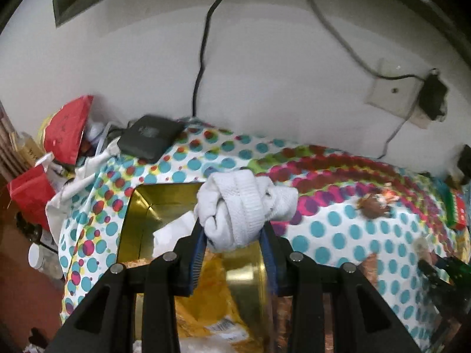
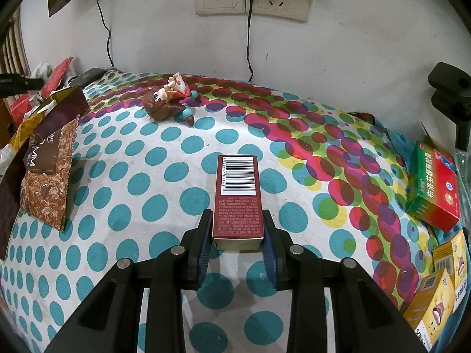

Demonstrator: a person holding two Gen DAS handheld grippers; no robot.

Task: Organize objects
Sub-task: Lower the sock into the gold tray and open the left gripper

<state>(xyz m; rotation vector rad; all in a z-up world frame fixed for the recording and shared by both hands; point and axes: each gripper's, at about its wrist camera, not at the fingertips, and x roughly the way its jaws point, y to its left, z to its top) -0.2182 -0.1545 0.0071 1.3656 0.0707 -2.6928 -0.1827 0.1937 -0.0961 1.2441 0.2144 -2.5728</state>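
White sock bundle (image 1: pixel 245 206) – rolled, ribbed, gripped by left fingers (image 1: pixel 200 235), right fingers (image 2: pixel 266 229) clamp maroon barcode box (image 2: pixel 238 197)

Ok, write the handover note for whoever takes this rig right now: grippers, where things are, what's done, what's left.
Left gripper: shut on a rolled white sock, held above the open gold tin.
Right gripper: shut on a dark red box, over the dotted cloth.
Done: tin already holds papers and packets.
Left: drop the sock, place the red box; toy figure, green box and yellow boxes remain out.
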